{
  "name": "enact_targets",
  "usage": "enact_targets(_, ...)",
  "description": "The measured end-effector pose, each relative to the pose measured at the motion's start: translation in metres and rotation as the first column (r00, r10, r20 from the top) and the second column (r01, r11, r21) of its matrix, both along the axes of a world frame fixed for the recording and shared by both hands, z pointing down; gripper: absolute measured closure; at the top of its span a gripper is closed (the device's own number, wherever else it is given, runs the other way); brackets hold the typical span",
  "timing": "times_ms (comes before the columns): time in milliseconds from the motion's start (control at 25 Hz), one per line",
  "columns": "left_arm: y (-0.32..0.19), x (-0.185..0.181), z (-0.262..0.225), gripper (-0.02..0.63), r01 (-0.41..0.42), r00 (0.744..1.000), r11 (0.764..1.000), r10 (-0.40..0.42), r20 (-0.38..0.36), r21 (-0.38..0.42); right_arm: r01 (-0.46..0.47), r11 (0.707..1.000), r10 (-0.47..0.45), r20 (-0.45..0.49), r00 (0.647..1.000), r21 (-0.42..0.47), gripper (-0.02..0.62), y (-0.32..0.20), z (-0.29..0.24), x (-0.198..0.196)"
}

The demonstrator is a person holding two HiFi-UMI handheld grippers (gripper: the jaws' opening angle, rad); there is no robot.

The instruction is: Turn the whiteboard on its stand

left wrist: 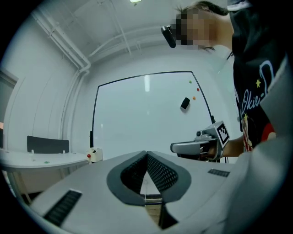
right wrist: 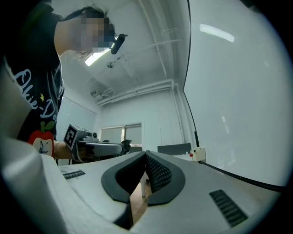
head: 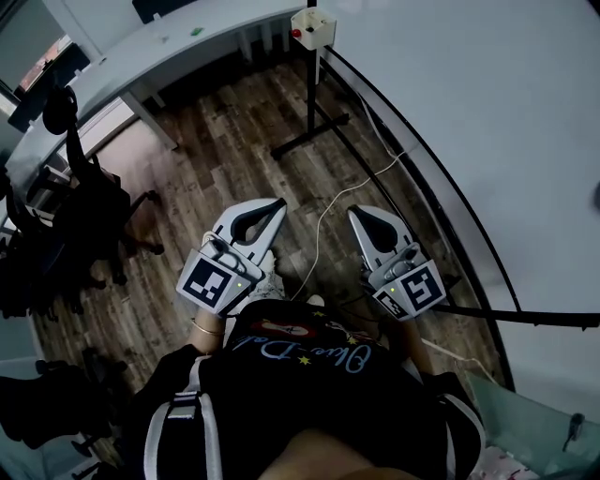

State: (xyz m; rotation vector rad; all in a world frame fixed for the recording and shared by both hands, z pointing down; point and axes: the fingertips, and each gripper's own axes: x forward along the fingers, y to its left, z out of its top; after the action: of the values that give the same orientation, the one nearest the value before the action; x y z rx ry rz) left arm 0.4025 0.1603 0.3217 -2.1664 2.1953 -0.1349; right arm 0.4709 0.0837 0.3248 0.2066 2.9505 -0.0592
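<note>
Wooden floor [head: 216, 159] lies under both my claws in the head view. The left claw [head: 275, 206] and right claw [head: 357, 216] are held level, side by side, pointing toward 12 o'clock. The whiteboard [head: 487, 112] fills the picture from 12 round to 4 o'clock. Its black edge runs just right of the right claw, and I judge I hold that claw close so it can catch the frame for the turn. The stand [head: 311, 112] rises at 12 o'clock with a button box [head: 312, 28] on top.

In the left gripper view, my left jaws are pressed together on nothing. The board stands ahead at 12 o'clock, with an eraser [left wrist: 185, 103] stuck on it at 1 o'clock.

In the right gripper view, the right jaws meet too, with nothing between them. The board looms from 12 to 4 o'clock, clear of my tips, so I have no grip on it yet.
</note>
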Motion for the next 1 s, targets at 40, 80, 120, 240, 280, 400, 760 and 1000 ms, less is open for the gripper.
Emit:
enact_targets(40,-0.003,-0.003,-0.001,0.586,-0.001,1.0,1.0,0.001,0.0,0.005,0.002,1.0,-0.002,-0.003,1.0,0.005,0.56,-0.002,0.001,-0.003)
enact_targets(80,-0.006,-0.007,-0.001,0.586,-0.001,1.0,1.0,0.001,0.0,0.008,0.005,1.0,-0.005,-0.006,1.0,0.01,0.561,-0.003,0.001,-0.007)
enact_targets(120,-0.008,-0.012,-0.002,0.586,0.0,1.0,1.0,0.0,0.001,0.01,0.007,1.0,-0.007,-0.007,1.0,0.015,0.561,-0.005,0.001,-0.013)
enact_targets(240,-0.013,-0.03,-0.005,0.586,0.007,1.0,1.0,-0.007,0.009,0.022,0.008,1.0,-0.008,-0.007,1.0,0.021,0.561,-0.009,-0.001,-0.031)
enact_targets(280,-0.014,-0.036,-0.005,0.586,0.007,1.0,1.0,-0.007,0.007,0.026,0.009,1.0,-0.009,-0.007,1.0,0.021,0.561,-0.01,-0.001,-0.037)
enact_targets(400,-0.016,-0.054,-0.005,0.586,0.003,1.0,1.0,-0.003,-0.003,0.03,0.009,1.0,-0.009,-0.005,1.0,0.026,0.561,-0.012,-0.004,-0.056)
enact_targets(760,-0.026,-0.114,-0.001,0.586,-0.005,1.0,0.999,0.005,-0.01,0.039,0.014,1.0,-0.014,-0.024,1.0,0.019,0.561,-0.016,-0.009,-0.118)
enact_targets(1000,-0.015,-0.161,-0.002,0.586,0.009,1.0,0.999,-0.009,-0.01,0.044,0.014,1.0,-0.014,-0.03,0.999,0.018,0.561,-0.01,-0.014,-0.165)
